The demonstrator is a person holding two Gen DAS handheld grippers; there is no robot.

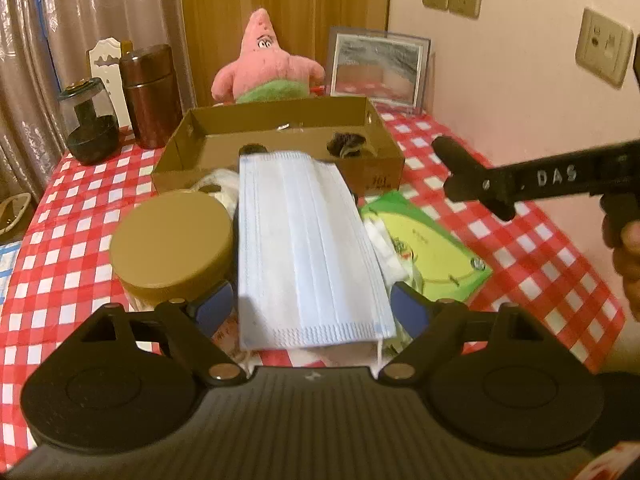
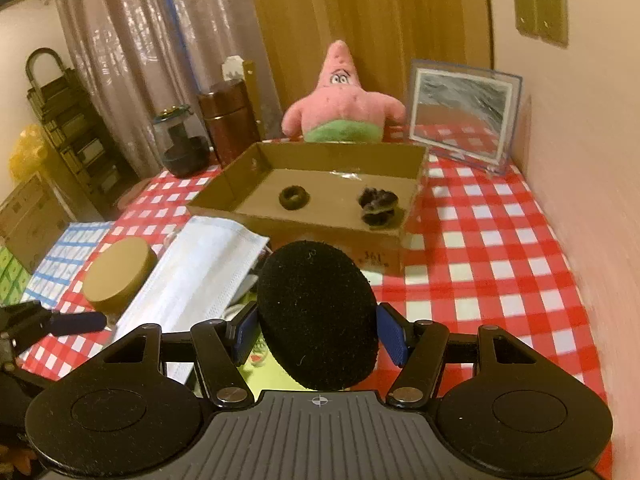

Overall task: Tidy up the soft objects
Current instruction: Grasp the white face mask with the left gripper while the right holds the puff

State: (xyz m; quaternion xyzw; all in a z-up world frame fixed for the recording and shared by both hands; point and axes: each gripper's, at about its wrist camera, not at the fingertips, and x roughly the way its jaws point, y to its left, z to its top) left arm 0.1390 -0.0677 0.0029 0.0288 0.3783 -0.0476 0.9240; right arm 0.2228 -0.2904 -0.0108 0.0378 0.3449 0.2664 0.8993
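Now we hold a pale blue face mask (image 1: 308,248) clamped between the blue pads of our left hand-held gripper (image 1: 312,308), above the counter (image 1: 532,224) with its red checked cloth. Our right hand-held gripper (image 2: 318,330) grasps a black round foam pad (image 2: 316,316). Just ahead sits an open cardboard box (image 2: 320,230) with two dark hair ties (image 2: 294,198) inside, a pink starfish plush (image 2: 342,108) behind it.

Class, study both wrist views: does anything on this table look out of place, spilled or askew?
Nothing spilled or damaged. Only the heap beside the cardboard box looks untidy: face masks and green packet overlap at angles.
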